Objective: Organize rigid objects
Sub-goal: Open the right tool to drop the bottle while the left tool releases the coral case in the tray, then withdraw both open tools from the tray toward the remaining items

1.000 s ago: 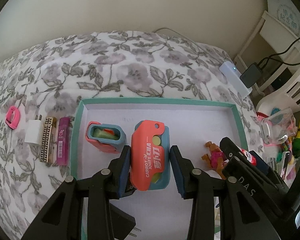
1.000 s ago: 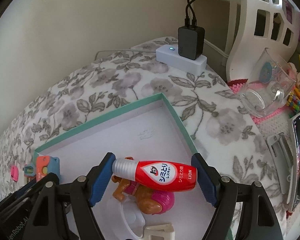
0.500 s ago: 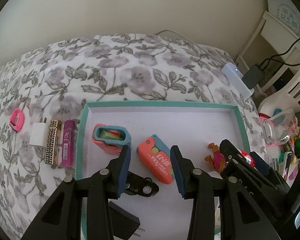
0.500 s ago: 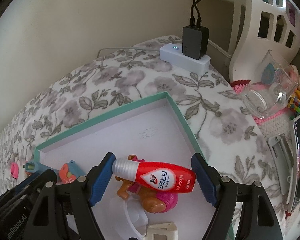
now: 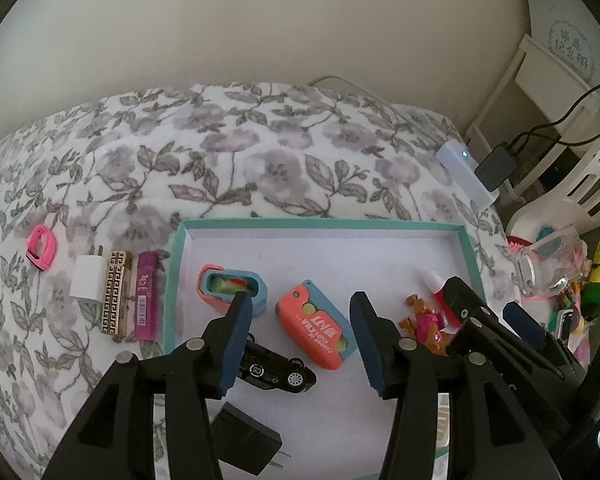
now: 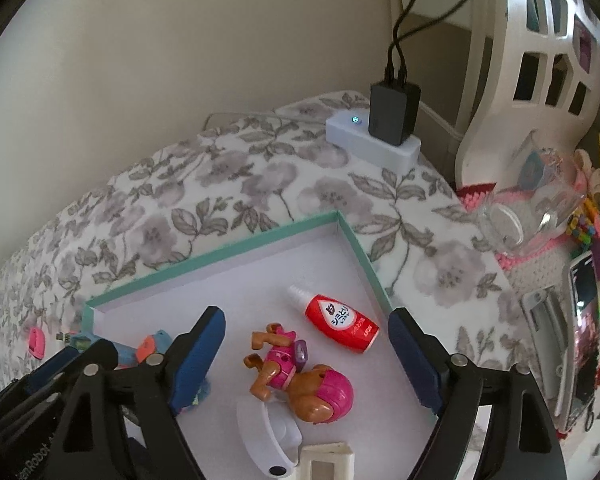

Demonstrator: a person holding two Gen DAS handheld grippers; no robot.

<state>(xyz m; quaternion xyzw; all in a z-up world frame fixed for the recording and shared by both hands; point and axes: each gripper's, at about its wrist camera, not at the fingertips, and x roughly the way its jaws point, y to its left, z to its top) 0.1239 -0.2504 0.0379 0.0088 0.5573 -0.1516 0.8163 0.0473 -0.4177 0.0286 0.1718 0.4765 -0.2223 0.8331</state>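
Note:
A teal-rimmed box [image 5: 320, 224] with a white floor lies on the floral bedspread. In it lie an orange-and-blue carrot knife toy [image 5: 316, 330], a second like it [image 5: 232, 290], a black toy car [image 5: 276, 372], a black plug [image 5: 246, 444], a pink toy dog [image 6: 300, 376] and a red bottle [image 6: 342, 322]. My left gripper [image 5: 296, 344] is open and empty above the carrot knife toy. My right gripper [image 6: 306, 354] is open and empty above the toy dog, with the red bottle lying just ahead of it.
Left of the box lie a magenta stick [image 5: 146, 296], a gold patterned bar [image 5: 116, 292], a white charger [image 5: 87, 282] and a pink clip [image 5: 41, 247]. A white power strip [image 6: 374, 144] sits at the bed's far corner. A glass jar [image 6: 532, 204] and a phone [image 6: 582, 328] lie right.
My left gripper let go of the carrot knife toy, which now lies flat in the box. My right gripper let go of the red bottle, which now lies by the box's right wall. Both drew back.

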